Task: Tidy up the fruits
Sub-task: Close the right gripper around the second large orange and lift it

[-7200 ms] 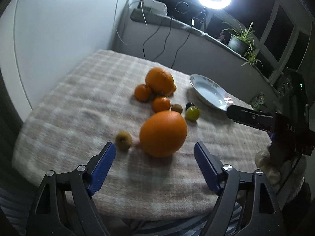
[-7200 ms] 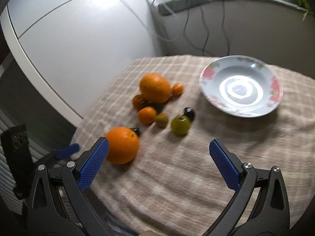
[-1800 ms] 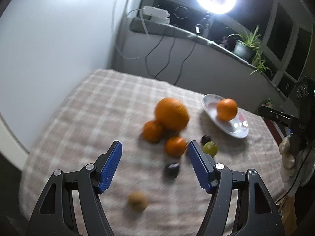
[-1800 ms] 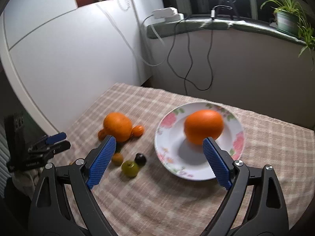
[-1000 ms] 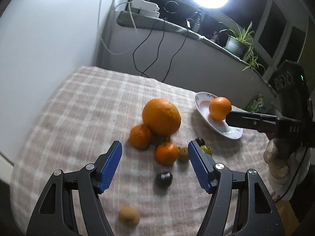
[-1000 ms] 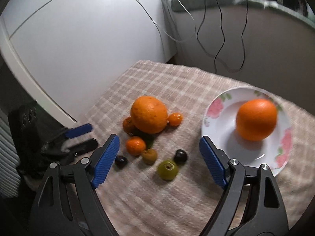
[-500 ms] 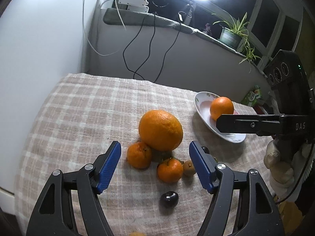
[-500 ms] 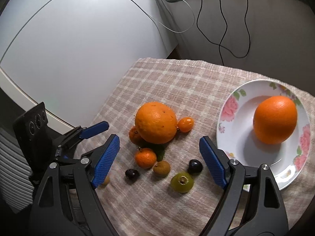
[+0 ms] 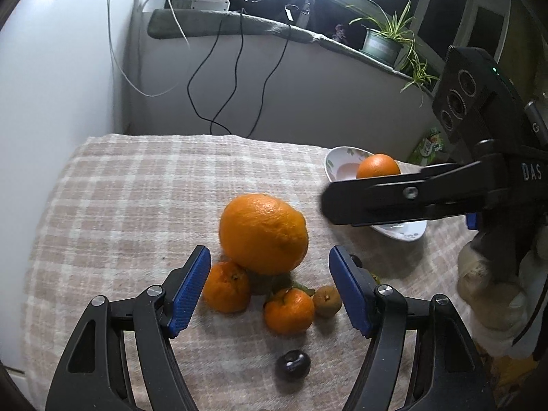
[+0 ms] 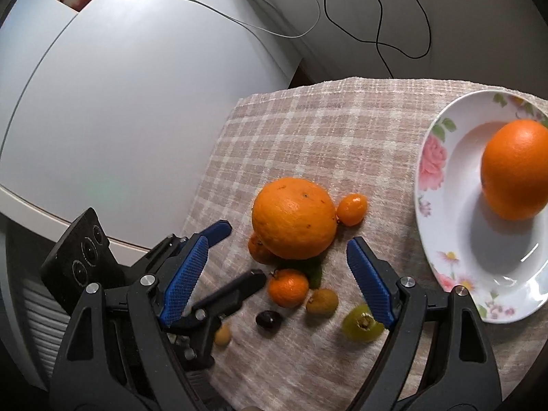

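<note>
On plate [image 10: 432,185]: one orange [image 10: 515,169]; eight fruits outside.

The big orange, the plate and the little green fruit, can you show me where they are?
big orange [image 10: 294,217], right wrist view, middle of its peel.
plate [image 10: 432,157], right wrist view, pink flower on its rim.
little green fruit [image 10: 359,323], right wrist view, its top near the stem end.
</note>
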A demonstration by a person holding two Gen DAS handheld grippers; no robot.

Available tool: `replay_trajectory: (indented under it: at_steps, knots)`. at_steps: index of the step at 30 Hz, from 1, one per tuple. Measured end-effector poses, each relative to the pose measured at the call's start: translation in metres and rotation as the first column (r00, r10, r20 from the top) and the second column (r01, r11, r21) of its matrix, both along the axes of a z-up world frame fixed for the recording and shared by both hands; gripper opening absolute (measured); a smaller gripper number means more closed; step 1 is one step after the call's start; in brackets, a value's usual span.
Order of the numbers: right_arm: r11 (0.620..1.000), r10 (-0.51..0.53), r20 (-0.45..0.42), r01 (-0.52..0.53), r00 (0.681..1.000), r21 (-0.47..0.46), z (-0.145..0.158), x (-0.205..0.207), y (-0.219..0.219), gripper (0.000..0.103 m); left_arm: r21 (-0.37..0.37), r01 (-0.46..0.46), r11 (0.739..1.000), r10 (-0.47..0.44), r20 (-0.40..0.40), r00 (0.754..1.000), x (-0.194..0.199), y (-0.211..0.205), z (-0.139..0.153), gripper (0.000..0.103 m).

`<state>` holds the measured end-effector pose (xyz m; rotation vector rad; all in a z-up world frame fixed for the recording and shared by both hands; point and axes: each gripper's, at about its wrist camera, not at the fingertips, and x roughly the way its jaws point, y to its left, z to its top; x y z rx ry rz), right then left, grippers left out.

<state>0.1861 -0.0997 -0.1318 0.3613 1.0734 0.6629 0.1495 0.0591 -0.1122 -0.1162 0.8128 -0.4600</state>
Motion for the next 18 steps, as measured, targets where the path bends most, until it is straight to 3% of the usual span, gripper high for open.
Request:
replay_trajectory:
  at_steps: [13,18]
  knots:
    - [0.999,0.017,-0.054,-0.019,0.998,-0.026,-0.014,0.022,0.021,0.086,-0.011,0.004,1.0,-0.004,-0.015,1.0,0.015,-0.005,-0.01,0.073]
    - [1.0,0.015,-0.086,-0.017,0.996,-0.025,-0.021,0.026,0.024,0.08,-0.012,0.004,1.0,-0.005,-0.031,1.0,0.02,-0.006,-0.015,0.073]
